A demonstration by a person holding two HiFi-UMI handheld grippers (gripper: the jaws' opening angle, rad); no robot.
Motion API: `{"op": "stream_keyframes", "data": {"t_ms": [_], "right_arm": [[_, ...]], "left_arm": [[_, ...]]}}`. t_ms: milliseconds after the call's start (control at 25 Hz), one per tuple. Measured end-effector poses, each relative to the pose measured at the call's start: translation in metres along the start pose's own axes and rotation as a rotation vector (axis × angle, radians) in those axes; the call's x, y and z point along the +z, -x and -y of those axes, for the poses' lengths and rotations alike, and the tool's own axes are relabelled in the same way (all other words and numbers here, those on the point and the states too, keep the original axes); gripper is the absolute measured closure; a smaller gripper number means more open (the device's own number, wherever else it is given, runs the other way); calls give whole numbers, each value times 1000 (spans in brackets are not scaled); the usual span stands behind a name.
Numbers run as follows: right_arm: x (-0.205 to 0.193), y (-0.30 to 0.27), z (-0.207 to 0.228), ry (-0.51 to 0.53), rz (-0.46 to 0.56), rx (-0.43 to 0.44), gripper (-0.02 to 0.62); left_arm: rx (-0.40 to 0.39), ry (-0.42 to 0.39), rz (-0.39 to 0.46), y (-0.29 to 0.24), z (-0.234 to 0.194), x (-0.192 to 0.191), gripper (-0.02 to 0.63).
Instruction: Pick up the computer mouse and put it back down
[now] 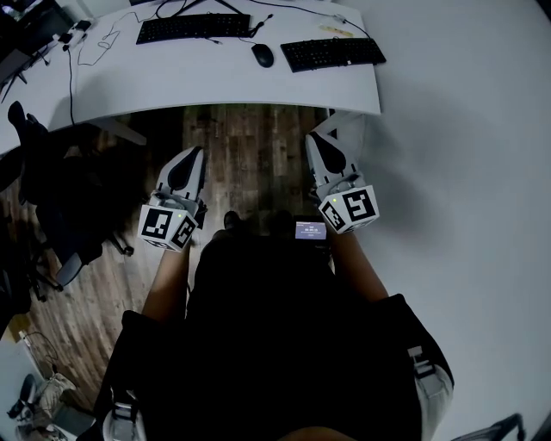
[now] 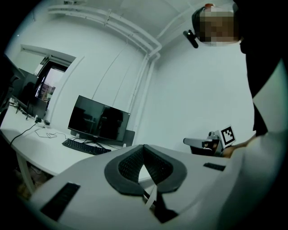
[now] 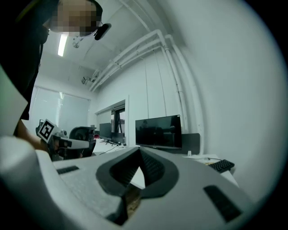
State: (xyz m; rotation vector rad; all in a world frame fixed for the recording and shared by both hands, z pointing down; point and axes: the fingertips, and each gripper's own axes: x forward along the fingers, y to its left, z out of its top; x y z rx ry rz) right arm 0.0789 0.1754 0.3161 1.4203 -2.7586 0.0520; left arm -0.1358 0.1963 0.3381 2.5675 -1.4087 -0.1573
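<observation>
Ahead, white desk (image 1: 215, 82) with computer mouse (image 1: 263, 55).

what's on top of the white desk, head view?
On the desk: left keyboard, right keyboard, mouse between them, loose cables at left. Back strip is cut off by the frame.

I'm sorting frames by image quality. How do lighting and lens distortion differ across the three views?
Head view: dim, floor and clothing nearly black, white desk bright, mouse sharp. Left gripper view: fisheye bends ceiling pipes, corners vignetted black. Right gripper view: same fisheye, ceiling lamp glares.
</observation>
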Motion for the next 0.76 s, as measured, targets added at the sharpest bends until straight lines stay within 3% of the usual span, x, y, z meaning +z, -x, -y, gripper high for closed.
{"op": "stream_keyframes", "data": {"t_ms": [200, 520, 760], "right_arm": [[11, 47, 36, -68, 27, -51, 592], [32, 64, 58, -18, 77, -22, 592], [19, 73, 61, -26, 52, -12, 592]], "left_arm": [[-40, 112, 21, -17, 53, 12, 611], [-38, 37, 38, -30, 91, 30, 611], [-22, -61, 28, -38, 112, 21, 611]]}}
